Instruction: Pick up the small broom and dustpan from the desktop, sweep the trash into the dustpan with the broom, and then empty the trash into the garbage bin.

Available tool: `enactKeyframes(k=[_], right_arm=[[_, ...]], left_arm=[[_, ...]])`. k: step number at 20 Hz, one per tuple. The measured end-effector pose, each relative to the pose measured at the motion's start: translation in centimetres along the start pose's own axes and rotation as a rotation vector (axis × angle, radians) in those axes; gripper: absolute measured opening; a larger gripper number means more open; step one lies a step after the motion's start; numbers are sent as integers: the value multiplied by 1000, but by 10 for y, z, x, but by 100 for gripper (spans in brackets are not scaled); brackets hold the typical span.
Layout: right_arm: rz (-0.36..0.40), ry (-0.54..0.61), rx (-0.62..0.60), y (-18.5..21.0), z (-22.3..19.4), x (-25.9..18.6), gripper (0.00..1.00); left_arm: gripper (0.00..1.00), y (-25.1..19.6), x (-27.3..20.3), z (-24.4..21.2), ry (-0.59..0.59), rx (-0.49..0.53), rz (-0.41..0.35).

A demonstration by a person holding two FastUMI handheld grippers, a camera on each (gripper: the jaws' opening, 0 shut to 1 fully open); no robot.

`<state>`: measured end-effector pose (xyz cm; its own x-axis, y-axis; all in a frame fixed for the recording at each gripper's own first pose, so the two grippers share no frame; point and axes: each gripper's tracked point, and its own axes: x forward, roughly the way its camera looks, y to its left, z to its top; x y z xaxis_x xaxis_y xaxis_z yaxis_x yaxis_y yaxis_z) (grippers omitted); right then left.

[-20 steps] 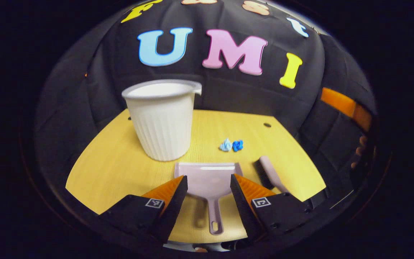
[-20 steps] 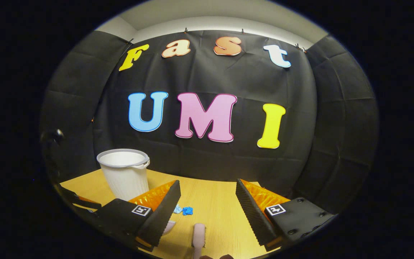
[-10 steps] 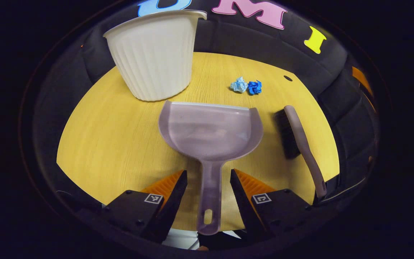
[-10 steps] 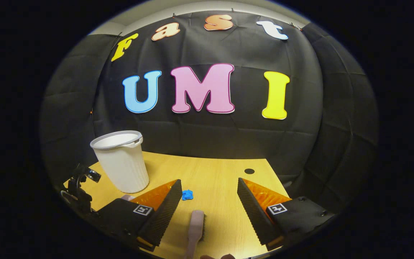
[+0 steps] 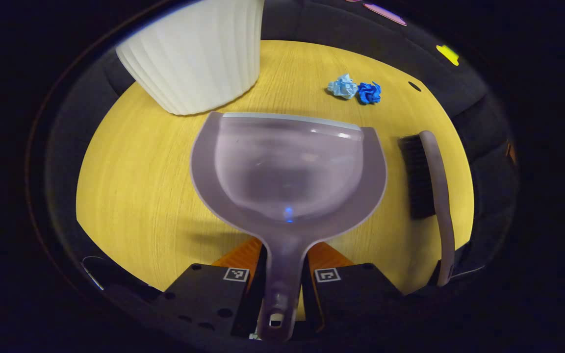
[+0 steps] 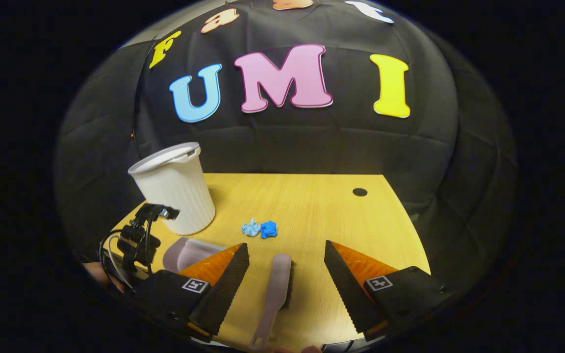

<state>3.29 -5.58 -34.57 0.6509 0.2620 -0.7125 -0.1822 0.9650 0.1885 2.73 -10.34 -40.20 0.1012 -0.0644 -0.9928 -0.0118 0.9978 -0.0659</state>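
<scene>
The left gripper [image 5: 282, 274] is closed on the handle of the dustpan [image 5: 287, 166], which lies flat on the desk [image 5: 130, 176]. The right gripper [image 6: 286, 274] hangs open over the broom [image 6: 275, 294], not yet touching it. The trash [image 5: 354, 90], two paper wads, sits at 1 o'clock from the pan; the bin [image 5: 199, 54] stands at 11. The narrow handle could twist between the fingers, tipping the pan. A careless sweep could flick the light wads past the lip.

I'm working in a staged recording booth, black cloth wall [image 6: 282, 142] draped behind and around, a light wood table [image 6: 312, 206] with a round cable hole [image 6: 359, 191], a strip of pale room wall above the cloth
</scene>
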Motion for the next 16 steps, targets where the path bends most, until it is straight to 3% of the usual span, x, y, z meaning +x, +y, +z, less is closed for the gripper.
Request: enactKeyframes(k=[2,3,4,5,8,11,12,13,14,15,16], right_arm=[[31,83,17,7,-19,4,100],[34,124,18,9,-29,5,92],[31,159,14,10,-36,5,92],[30,192,11,12,-44,5,99],[18,270,-17,19,-62,7,97],[-37,444,-60,14,-105,8,98],[-66,537,-47,11,-123,4,89],[-93,591,-28,7,-136,5,99],[-129,645,-3,2,-150,-1,92],[-162,675,25,1,-157,-2,100],[-183,689,46,1,-162,-2,100]], left_arm=[[31,-1,0,1,24,14,-1],[30,0,0,1,28,20,0],[30,1,0,1,26,22,3],[30,1,1,1,22,22,1],[30,5,1,3,-5,51,-3],[30,17,-3,0,-58,98,1],[31,20,-2,-3,-66,87,-7],[30,21,-1,-7,-75,72,-21],[30,24,0,-11,-83,63,-34],[30,28,-1,-16,-89,63,-44],[30,32,-2,-20,-94,74,-51]])
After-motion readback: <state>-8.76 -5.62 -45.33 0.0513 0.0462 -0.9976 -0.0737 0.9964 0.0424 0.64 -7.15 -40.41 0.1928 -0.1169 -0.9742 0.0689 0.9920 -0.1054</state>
